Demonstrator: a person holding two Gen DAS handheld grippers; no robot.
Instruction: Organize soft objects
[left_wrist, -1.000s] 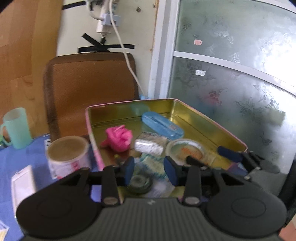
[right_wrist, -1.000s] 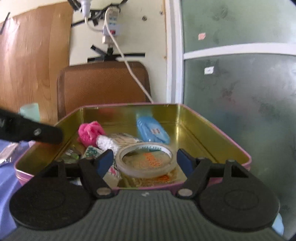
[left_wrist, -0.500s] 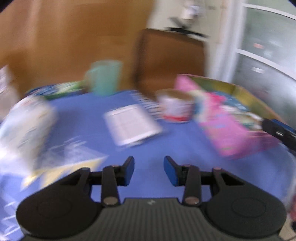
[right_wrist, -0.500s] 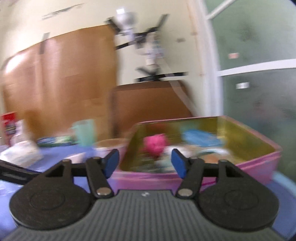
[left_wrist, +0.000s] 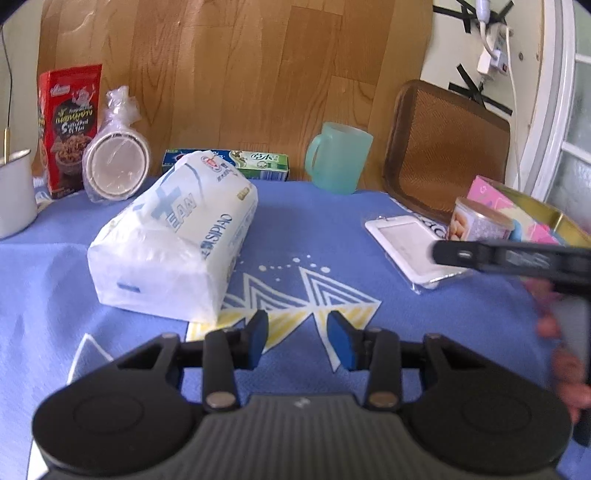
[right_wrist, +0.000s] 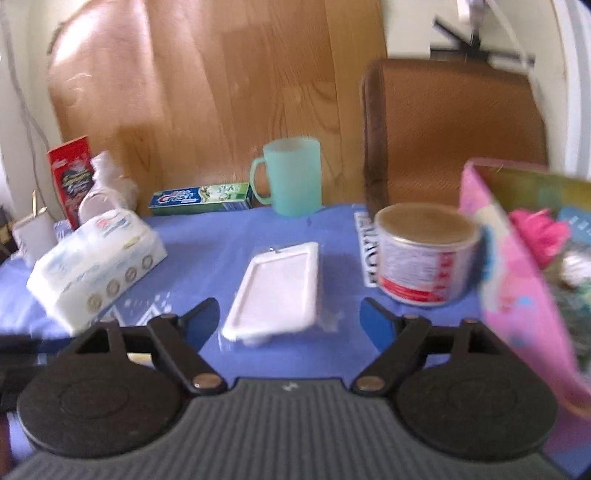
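You have swung both tongs off the pink tin (right_wrist: 517, 295) toward the worktop (left_wrist: 314, 229). Left tongs (left_wrist: 298, 338) and right tongs (right_wrist: 290, 323) gape empty. The tissue pack (left_wrist: 177, 236) at ten o'clock looks like your next soft pick.

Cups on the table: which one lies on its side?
The paper cup stack in clear plastic, mouth facing us. The green mug and white enamel mug stand upright.

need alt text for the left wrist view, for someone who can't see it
The open, empty left gripper hovers over a blue tablecloth, with a white tissue pack just ahead to its left. A green mug stands behind, and the right gripper reaches in from the right.
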